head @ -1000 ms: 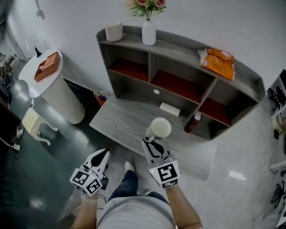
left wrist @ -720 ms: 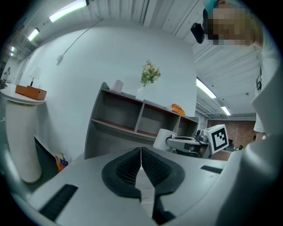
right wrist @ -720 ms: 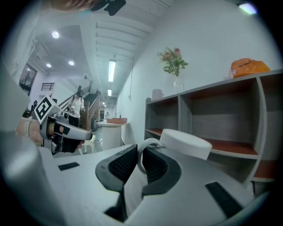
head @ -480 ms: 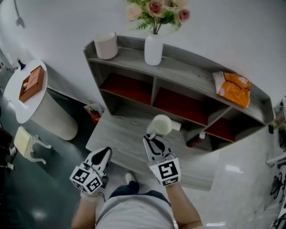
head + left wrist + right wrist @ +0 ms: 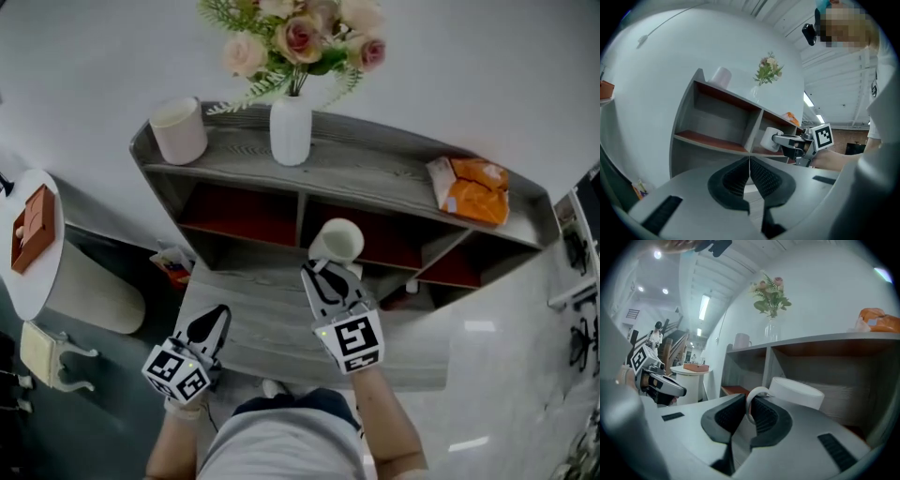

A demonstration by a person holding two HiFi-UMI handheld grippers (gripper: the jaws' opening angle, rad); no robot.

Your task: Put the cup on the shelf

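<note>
A white cup point(image 5: 337, 241) hangs in the air in front of the grey shelf unit point(image 5: 375, 176), level with its middle compartment. My right gripper point(image 5: 323, 268) is shut on the cup's handle; in the right gripper view the cup point(image 5: 794, 393) sits just beyond the right gripper point(image 5: 749, 409), its handle pinched between the pads. My left gripper point(image 5: 208, 325) is low at the left, shut and holding nothing, its pads meeting in the left gripper view point(image 5: 749, 170). That view also shows the cup point(image 5: 769, 138) held before the shelf.
On the shelf top stand another white cup point(image 5: 178, 130), a white vase of flowers point(image 5: 290, 129) and an orange bag point(image 5: 472, 187). A grey table point(image 5: 262, 328) lies below the shelf. A round white stand point(image 5: 42, 267) with a brown box point(image 5: 31, 228) is at the left.
My right gripper has carried the cup up and forward, from over the table to in front of the shelf's middle compartment. The head view has tilted up; the left gripper stays low.
</note>
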